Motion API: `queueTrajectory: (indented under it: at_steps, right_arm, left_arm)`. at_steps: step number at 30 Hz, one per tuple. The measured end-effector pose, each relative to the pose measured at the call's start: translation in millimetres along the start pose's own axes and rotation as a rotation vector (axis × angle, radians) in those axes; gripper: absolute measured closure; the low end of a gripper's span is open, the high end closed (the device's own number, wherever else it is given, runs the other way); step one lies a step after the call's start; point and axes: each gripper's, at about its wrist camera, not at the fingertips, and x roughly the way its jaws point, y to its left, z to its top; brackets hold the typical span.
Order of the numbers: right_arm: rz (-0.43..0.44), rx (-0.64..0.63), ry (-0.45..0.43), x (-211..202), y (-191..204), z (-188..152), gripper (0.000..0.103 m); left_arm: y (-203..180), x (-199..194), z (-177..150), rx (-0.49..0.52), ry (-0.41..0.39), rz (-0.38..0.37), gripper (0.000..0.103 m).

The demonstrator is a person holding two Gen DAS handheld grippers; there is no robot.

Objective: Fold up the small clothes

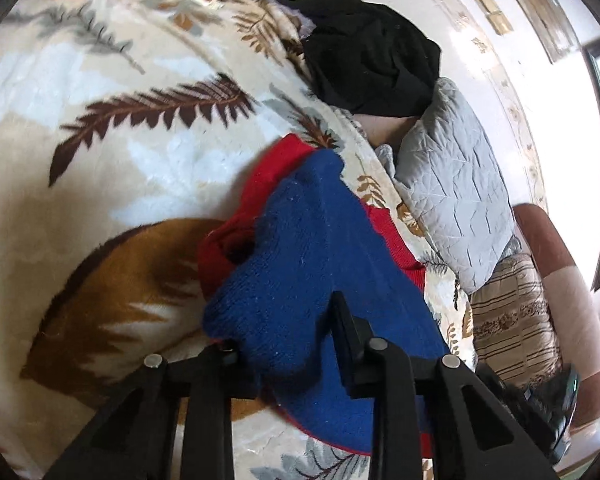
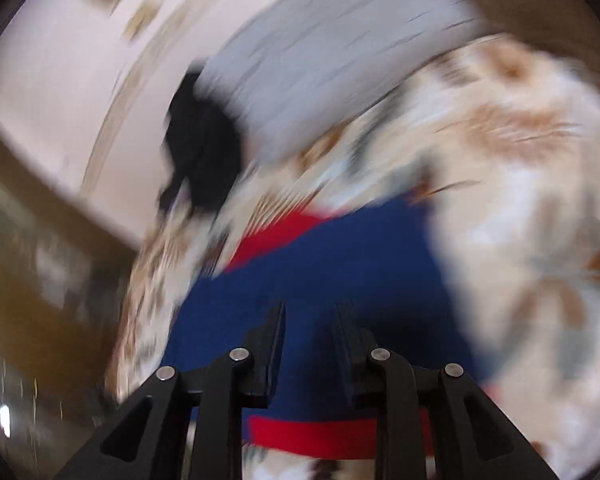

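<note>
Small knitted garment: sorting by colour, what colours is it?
Blue garment with red trim; clearest in the left wrist view.

A blue knitted garment with red trim (image 1: 320, 248) lies on a plush leaf-patterned blanket (image 1: 120, 128) that covers the bed. In the left wrist view it sits just ahead of the left gripper (image 1: 288, 344), bunched up between its fingers. Beyond it, farther along the blanket, rests a heap of black clothes (image 1: 372, 52). Right of that heap and touching it lies a grey quilted pillow (image 1: 456, 184), with a striped beige cushion (image 1: 512, 312) nearer, at its lower end. In the blurred right wrist view, the garment spreads under the right gripper (image 2: 310, 340).
</note>
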Motion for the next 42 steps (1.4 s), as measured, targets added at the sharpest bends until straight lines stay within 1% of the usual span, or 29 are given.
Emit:
queueTrajectory:
  at_steps: [3, 5, 7, 8, 9, 10, 12, 14, 15, 16, 18, 19, 22, 24, 25, 26, 27, 28, 29, 30, 31, 32, 33, 35, 36, 37, 39, 40, 42]
  right_arm:
    - [0.023, -0.053, 0.095, 52.0, 31.8, -2.0, 0.078]
    - [0.007, -0.058, 0.150, 82.5, 41.8, -2.3, 0.078]
    - [-0.048, -0.041, 0.227, 114.8, 36.8, -6.8, 0.080]
    - [-0.054, -0.014, 0.254, 126.9, 29.9, -10.2, 0.081]
    - [-0.024, -0.009, 0.244, 130.5, 25.0, -10.1, 0.082]
    - [-0.017, -0.019, 0.249, 130.2, 24.5, -7.7, 0.083]
    - [0.007, -0.011, 0.281, 124.7, 20.6, -5.1, 0.083]
    - [0.052, 0.011, 0.303, 117.9, 13.3, -0.9, 0.081]
    - [0.084, 0.022, 0.311, 111.7, 7.5, 2.5, 0.079]
    - [0.109, 0.028, 0.310, 103.4, 1.0, 4.9, 0.079]
    - [0.129, 0.039, 0.296, 86.8, -13.7, 11.8, 0.078]
    - [0.141, 0.053, 0.284, 77.4, -23.0, 15.5, 0.078]
    - [0.216, 0.142, 0.228, 51.8, -48.2, 33.1, 0.076]
    - [0.290, 0.231, 0.194, 39.4, -68.7, 44.1, 0.069]
    - [0.316, 0.263, 0.182, 36.0, -75.5, 47.0, 0.050]
    - [0.349, 0.314, 0.157, 31.3, -86.6, 49.3, 0.024]
    - [0.363, 0.359, 0.127, 26.9, -96.2, 49.6, 0.021]
    - [0.375, 0.385, 0.116, 25.7, -103.0, 50.1, 0.021]
    - [0.389, 0.401, 0.127, 28.1, -104.9, 50.6, 0.021]
    - [0.411, 0.424, 0.156, 34.1, -109.4, 50.5, 0.021]
    - [0.423, 0.449, 0.177, 39.8, -112.1, 49.5, 0.021]
    - [0.421, 0.465, 0.197, 46.2, -113.1, 48.8, 0.021]
    - [0.419, 0.467, 0.210, 50.4, -112.3, 48.6, 0.021]
    - [0.412, 0.465, 0.240, 58.4, -110.5, 51.1, 0.021]
    - [0.400, 0.463, 0.240, 60.7, -110.3, 51.7, 0.021]
    - [0.391, 0.457, 0.235, 61.4, -109.6, 52.2, 0.021]
    - [0.378, 0.443, 0.245, 62.7, -108.2, 49.6, 0.021]
    - [0.370, 0.434, 0.254, 64.7, -108.4, 53.9, 0.021]
    - [0.348, 0.396, 0.262, 60.0, -106.7, 50.8, 0.021]
  left_arm:
    - [-2.0, 0.9, 2.5, 0.011, -0.005, -0.006, 0.074]
    - [-1.2, 3.4, 3.8, 0.005, 0.000, 0.000, 0.073]
    - [-1.0, 5.3, 4.8, -0.004, -0.007, -0.001, 0.073]
    - [-3.7, 6.0, 5.2, 0.006, -0.014, -0.002, 0.073]
    - [-8.7, 5.2, 4.7, 0.027, -0.027, -0.001, 0.074]
    - [-15.6, 4.0, 3.5, 0.060, -0.042, -0.003, 0.078]
    - [-38.2, 0.7, 0.5, 0.168, -0.078, -0.002, 0.082]
    - [-60.9, -2.3, -3.2, 0.265, -0.106, -0.021, 0.086]
    - [-79.0, -4.0, -7.8, 0.334, -0.118, -0.046, 0.089]
    - [-92.4, -4.0, -11.2, 0.381, -0.118, -0.062, 0.091]
    - [-123.8, -0.3, -22.2, 0.480, -0.105, -0.078, 0.092]
    - [-135.6, 3.0, -27.2, 0.512, -0.096, -0.082, 0.092]
    - [-191.4, 18.6, -59.4, 0.685, -0.055, -0.081, 0.092]
    - [-217.2, 28.2, -86.7, 0.796, -0.031, -0.099, 0.092]
    - [-227.7, 36.8, -104.7, 0.848, 0.011, -0.111, 0.092]
    - [-231.6, 44.0, -118.7, 0.880, 0.053, -0.114, 0.092]
    - [-232.9, 52.1, -131.3, 0.906, 0.095, -0.109, 0.092]
    - [-231.3, 59.2, -141.0, 0.928, 0.135, -0.100, 0.092]
    - [-228.1, 66.7, -149.7, 0.952, 0.190, -0.093, 0.091]
    - [-224.5, 71.1, -154.2, 0.963, 0.230, -0.085, 0.089]
    - [-219.6, 71.4, -157.3, 0.977, 0.268, -0.080, 0.083]
    - [-215.9, 64.8, -156.2, 0.986, 0.273, -0.102, 0.081]
    - [-213.7, 55.1, -152.1, 0.987, 0.267, -0.137, 0.077]
    - [-205.9, 30.0, -135.4, 0.971, 0.232, -0.199, 0.063]
    - [-200.8, 18.4, -125.8, 0.958, 0.200, -0.215, 0.051]
    - [-196.8, 9.6, -116.3, 0.940, 0.169, -0.224, 0.044]
    - [-186.0, 1.9, -95.1, 0.877, 0.142, -0.226, 0.043]
    - [-178.1, 3.4, -83.6, 0.832, 0.140, -0.210, 0.043]
    - [-163.5, 13.3, -72.1, 0.771, 0.159, -0.136, 0.043]
